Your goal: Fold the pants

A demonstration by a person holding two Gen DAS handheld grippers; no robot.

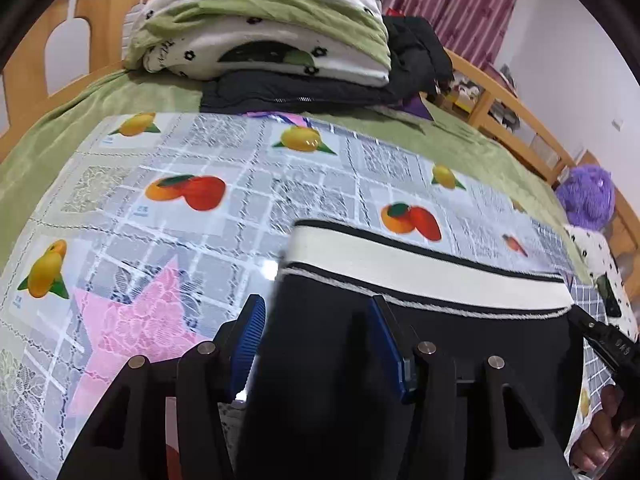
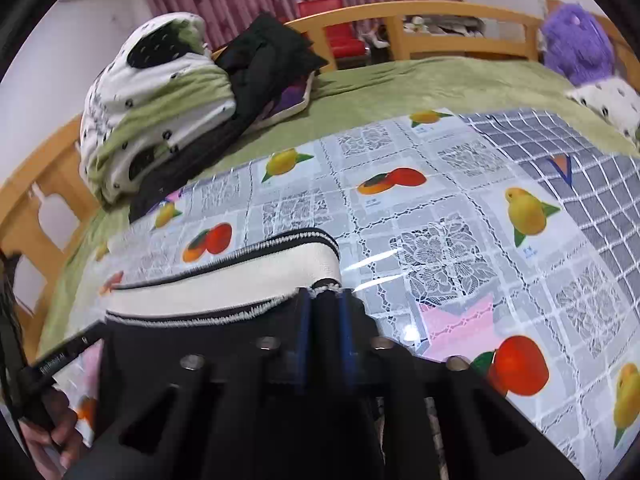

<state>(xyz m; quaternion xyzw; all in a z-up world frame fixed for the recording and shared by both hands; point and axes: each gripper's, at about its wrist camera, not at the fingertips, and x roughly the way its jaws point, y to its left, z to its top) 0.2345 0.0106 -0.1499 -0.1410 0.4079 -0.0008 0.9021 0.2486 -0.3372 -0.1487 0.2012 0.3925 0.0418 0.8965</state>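
Black pants (image 1: 460, 360) with a wide white waistband (image 1: 420, 268) lie on a glossy fruit-print cloth (image 1: 200, 208). My left gripper (image 1: 316, 312) is open, its blue pads either side of the pants' left edge just below the waistband. My right gripper (image 2: 325, 300) is shut on the pants (image 2: 200, 344) at the right end of the waistband (image 2: 224, 276), with a fold of black fabric pinched between its blue pads. Each view shows the other gripper and hand at its edge.
The cloth covers a green bed (image 2: 400, 84) with a wooden frame (image 2: 440, 12). A pile of folded bedding (image 1: 260, 28) and dark clothes (image 2: 264, 56) sits at the back. A purple plush toy (image 2: 576, 40) is at the far right.
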